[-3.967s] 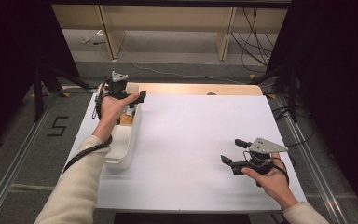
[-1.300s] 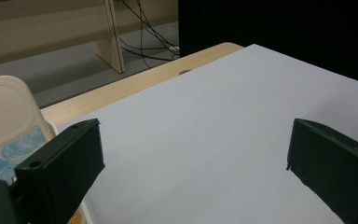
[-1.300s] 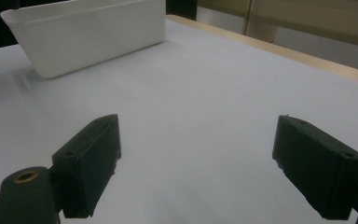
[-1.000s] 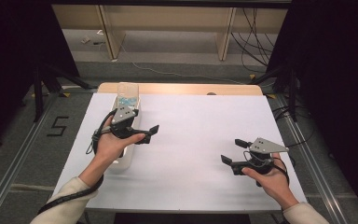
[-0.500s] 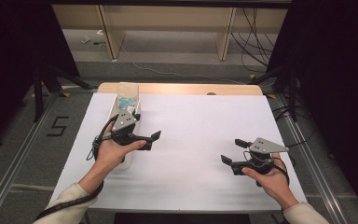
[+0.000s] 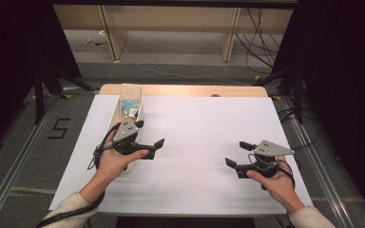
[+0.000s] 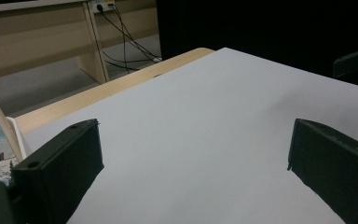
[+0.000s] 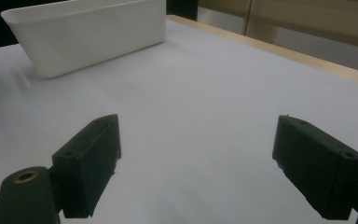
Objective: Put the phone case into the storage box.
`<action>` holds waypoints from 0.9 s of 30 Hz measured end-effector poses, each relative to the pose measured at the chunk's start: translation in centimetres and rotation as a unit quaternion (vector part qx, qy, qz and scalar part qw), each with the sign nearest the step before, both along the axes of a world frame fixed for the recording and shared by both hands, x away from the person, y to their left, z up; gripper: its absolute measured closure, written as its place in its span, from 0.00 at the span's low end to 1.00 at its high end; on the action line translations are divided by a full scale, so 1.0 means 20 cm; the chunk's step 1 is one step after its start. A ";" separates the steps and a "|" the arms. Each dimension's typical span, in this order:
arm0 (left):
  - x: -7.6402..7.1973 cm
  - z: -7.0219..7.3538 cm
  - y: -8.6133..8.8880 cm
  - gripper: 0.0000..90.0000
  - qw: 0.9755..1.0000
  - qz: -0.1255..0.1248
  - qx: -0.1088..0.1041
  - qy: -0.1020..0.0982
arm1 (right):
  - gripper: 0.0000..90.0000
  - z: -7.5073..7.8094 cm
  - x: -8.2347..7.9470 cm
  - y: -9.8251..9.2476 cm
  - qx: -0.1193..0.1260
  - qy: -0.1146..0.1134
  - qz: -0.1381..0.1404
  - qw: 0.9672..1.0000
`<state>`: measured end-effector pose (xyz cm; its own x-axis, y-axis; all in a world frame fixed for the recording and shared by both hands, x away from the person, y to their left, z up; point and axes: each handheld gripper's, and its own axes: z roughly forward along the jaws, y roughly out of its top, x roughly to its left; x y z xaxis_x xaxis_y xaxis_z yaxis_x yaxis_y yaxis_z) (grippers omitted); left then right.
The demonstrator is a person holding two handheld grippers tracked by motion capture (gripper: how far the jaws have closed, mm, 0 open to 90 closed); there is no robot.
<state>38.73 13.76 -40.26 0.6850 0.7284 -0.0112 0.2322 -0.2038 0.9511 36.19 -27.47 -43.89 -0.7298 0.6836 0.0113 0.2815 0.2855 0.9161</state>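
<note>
Here my left gripper [image 6: 148,135] hangs released beside the long white plastic tray [image 6: 134,114]; my right gripper [image 6: 236,154], also released, waits well apart from that tray; I should move clear without knocking it.

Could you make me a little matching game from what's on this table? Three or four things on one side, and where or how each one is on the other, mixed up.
Things:
1. left gripper
2. right gripper
3. white tray
4. small packets

Places or states:
A. lying inside the far end of the long container
B. open and empty, held over the right part of the white sheet
C. long and narrow, standing at the left edge of the white sheet
D. open and empty, held just beside the long container

Pairs: 1-D, 2-B, 3-C, 4-A
</note>
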 end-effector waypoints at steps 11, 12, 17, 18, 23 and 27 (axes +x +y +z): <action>-0.04 -0.03 0.00 0.03 1.000 -0.004 0.004 0.000 | 0.18 0.00 0.00 0.00 0.000 0.001 0.000 1.000; -0.04 -0.04 0.00 0.03 1.000 -0.003 0.005 0.000 | 0.18 0.00 0.00 0.00 0.000 0.000 0.001 1.000; -0.06 -0.05 0.00 0.03 1.000 -0.005 0.010 0.001 | 0.18 0.00 0.00 0.00 0.000 0.000 0.000 1.000; -0.06 -0.05 0.00 0.03 1.000 -0.005 0.010 0.000 | 0.18 0.00 0.00 0.00 0.000 -0.001 0.000 1.000; -0.07 -0.06 -0.01 0.03 1.000 -0.005 0.012 0.001 | 0.18 0.00 0.00 0.00 0.000 0.000 0.001 1.000; -0.07 -0.06 0.00 0.03 1.000 -0.006 0.016 -0.001 | 0.18 0.00 0.00 0.00 0.001 0.000 0.001 1.000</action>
<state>37.37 13.67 -41.49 0.6936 0.7202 0.0120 0.2287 -0.2359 0.9445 36.21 -27.49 -43.89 -0.7308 0.6825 0.0123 0.2813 0.2847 0.9164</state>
